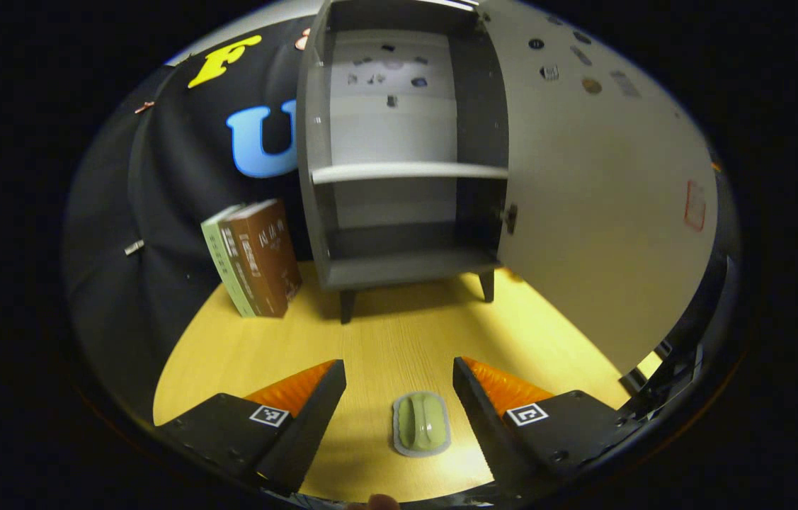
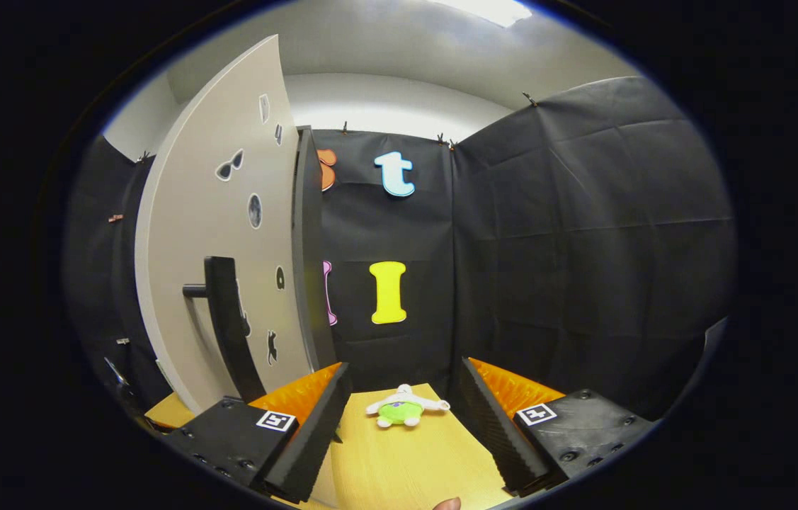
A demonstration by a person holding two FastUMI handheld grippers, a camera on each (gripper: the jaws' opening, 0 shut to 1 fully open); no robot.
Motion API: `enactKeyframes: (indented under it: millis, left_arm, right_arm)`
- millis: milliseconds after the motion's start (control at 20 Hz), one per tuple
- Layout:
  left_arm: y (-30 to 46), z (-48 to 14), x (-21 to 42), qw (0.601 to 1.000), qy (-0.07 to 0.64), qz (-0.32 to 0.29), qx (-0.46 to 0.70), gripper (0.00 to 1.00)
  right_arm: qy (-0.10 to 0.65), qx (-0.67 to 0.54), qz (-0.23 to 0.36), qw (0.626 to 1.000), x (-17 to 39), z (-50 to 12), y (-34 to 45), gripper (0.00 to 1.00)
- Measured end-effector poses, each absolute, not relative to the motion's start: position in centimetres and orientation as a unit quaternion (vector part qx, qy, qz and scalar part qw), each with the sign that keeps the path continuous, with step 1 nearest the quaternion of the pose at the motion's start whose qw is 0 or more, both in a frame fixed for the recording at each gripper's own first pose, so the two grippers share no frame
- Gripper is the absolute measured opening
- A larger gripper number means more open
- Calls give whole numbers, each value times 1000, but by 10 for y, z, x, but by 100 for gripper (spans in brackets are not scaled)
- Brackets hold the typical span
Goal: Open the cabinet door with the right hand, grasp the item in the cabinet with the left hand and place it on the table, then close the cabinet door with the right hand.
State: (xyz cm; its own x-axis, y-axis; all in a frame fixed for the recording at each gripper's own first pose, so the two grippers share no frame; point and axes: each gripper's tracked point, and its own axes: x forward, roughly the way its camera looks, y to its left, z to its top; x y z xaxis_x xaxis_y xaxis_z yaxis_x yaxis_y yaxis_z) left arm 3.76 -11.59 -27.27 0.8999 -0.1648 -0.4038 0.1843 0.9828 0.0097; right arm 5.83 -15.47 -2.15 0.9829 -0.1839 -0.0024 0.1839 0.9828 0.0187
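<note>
Both tools spread wide, empty: left tool (image 1: 399, 372) straddles green item (image 1: 421, 423) on table (image 1: 399, 333); right tool (image 2: 406, 375) grips nothing.

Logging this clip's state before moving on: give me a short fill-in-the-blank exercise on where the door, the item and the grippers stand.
1. The cabinet door stands ____.
2. The green item lies on the ____, between the left gripper's fingers.
3. The books lean beside the cabinet, whose shelves are ____.
4. The right gripper is ____, clear of the door handle.

Missing words: open; table; empty; open
</note>
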Motion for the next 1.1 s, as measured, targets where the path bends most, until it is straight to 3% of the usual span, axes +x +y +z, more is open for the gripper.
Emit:
enactKeyframes:
  millis: [400,550,700,800,1100]
  left_arm:
    - [-71,-120,18,992,101,-70,-14,96]
    - [-56,-83,6,995,68,-74,-11,94]
    - [-30,-67,-2,996,53,-67,7,94]
    - [-19,-68,-8,997,50,-64,16,94]
    - [-1,-83,-18,995,68,-76,12,96]
  right_arm:
    - [3,-2,-63,998,57,-16,-135,100]
    - [5,0,-58,998,57,-13,-125,97]
    - [3,-2,-63,998,55,-10,-119,100]
    - [-3,-7,-72,997,51,-6,-118,95]
    - [-5,-9,-82,997,48,-7,-107,95]
